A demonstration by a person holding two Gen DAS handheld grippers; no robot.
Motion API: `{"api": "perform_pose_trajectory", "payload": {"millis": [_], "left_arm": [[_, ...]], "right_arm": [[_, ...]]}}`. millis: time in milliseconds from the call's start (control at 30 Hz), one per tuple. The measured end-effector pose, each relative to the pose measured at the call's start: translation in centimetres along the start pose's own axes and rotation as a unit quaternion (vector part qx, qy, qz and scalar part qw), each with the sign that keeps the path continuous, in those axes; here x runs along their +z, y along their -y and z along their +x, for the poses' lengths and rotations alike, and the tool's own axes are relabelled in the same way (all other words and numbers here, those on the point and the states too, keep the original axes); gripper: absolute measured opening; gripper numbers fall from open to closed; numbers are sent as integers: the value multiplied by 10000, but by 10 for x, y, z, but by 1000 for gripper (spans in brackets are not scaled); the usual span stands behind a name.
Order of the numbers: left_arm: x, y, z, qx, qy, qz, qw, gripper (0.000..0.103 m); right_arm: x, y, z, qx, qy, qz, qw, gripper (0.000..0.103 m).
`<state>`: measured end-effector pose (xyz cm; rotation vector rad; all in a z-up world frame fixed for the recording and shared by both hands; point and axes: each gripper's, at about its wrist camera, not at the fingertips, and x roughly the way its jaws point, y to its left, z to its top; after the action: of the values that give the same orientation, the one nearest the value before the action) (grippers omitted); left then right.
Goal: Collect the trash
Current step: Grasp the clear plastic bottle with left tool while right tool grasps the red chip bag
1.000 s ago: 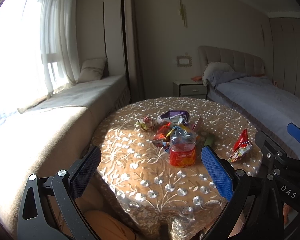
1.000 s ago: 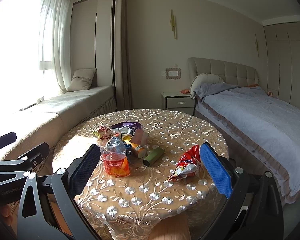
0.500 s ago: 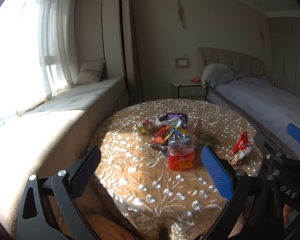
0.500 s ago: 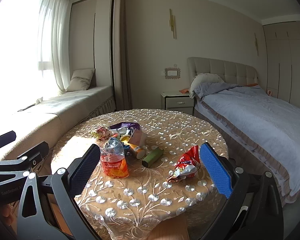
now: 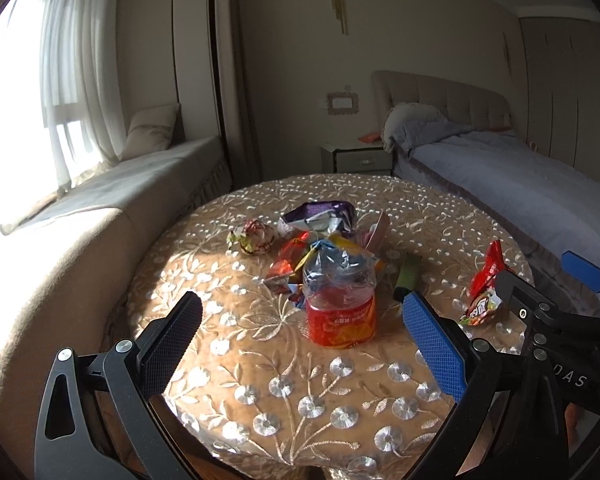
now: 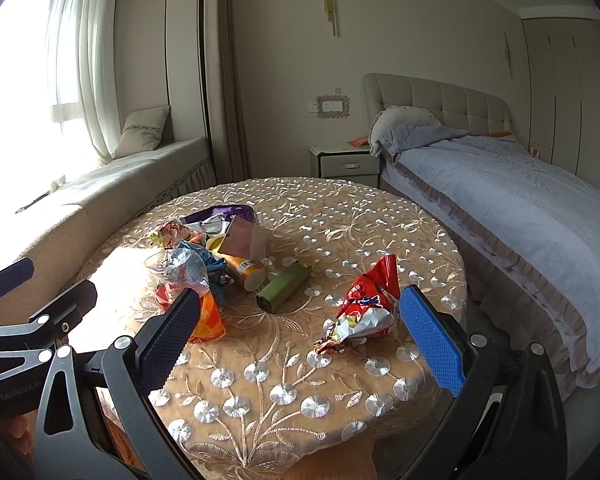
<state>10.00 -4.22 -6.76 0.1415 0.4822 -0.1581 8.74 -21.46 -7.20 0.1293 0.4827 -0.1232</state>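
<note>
Trash uncollected: crushed bottle (image 5: 340, 304) at centre frame, wrappers (image 5: 316, 220) behind, red packet (image 6: 366, 304) at lower centre, all on the desk (image 5: 440, 208); left claw (image 5: 300, 340) and right claw (image 6: 300, 336) both wide, empty.

Both hand-held grippers have moved closer to the table (image 5: 228, 344), the trash looming larger ahead.

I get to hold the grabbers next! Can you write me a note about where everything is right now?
Left gripper: open, holding nothing, lined up on the crushed plastic bottle.
Right gripper: open, holding nothing, near the red snack wrapper.
On the round table: green tube, purple bag, crumpled wrapper ball, more wrappers piled mid-table.
Done: nothing collected.
Left: all of it. No bin in view.
</note>
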Motion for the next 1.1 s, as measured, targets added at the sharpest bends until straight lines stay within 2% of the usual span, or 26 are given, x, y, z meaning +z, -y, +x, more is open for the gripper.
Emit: {"api": "perform_pose_trajectory", "payload": {"millis": [200, 367, 500, 667, 733, 800, 833, 900, 933, 1000, 1100], "left_arm": [[-1, 15, 45, -215, -277, -39, 9994, 98], [-5, 25, 79, 71, -457, 145, 9988, 98], [-4, 23, 105, 40, -684, 37, 9976, 98], [-4, 21, 134, -93, -971, -198, 9950, 98], [-5, 19, 141, -180, -1037, -303, 9940, 98], [-7, 20, 145, -204, -1068, -342, 9935, 98], [-7, 20, 146, -208, -1054, -344, 9936, 98], [-8, 21, 146, -163, -980, -355, 9944, 94], [-8, 21, 145, -238, -953, -357, 9945, 83], [-8, 23, 145, -224, -933, -338, 9948, 71], [-8, 26, 144, -157, -864, -234, 9959, 71]], "right_arm": [[-7, 16, 34, -261, -298, 167, 9991, 99], [-12, 29, 63, -471, -508, 229, 9973, 99], [-15, 36, 90, -653, -688, 298, 9950, 99], [-19, 51, 114, -364, -901, 669, 9930, 99], [-21, 54, 117, -351, -937, 672, 9927, 92], [-24, 54, 122, -312, -1064, 607, 9920, 70], [-25, 54, 124, -257, -1106, 612, 9917, 63], [-26, 53, 121, -261, -1041, 560, 9926, 60], [-27, 52, 121, -257, -1022, 525, 9930, 60], [-27, 50, 119, -254, -984, 488, 9936, 57], [-26, 49, 118, -235, -930, 462, 9943, 56]]}}
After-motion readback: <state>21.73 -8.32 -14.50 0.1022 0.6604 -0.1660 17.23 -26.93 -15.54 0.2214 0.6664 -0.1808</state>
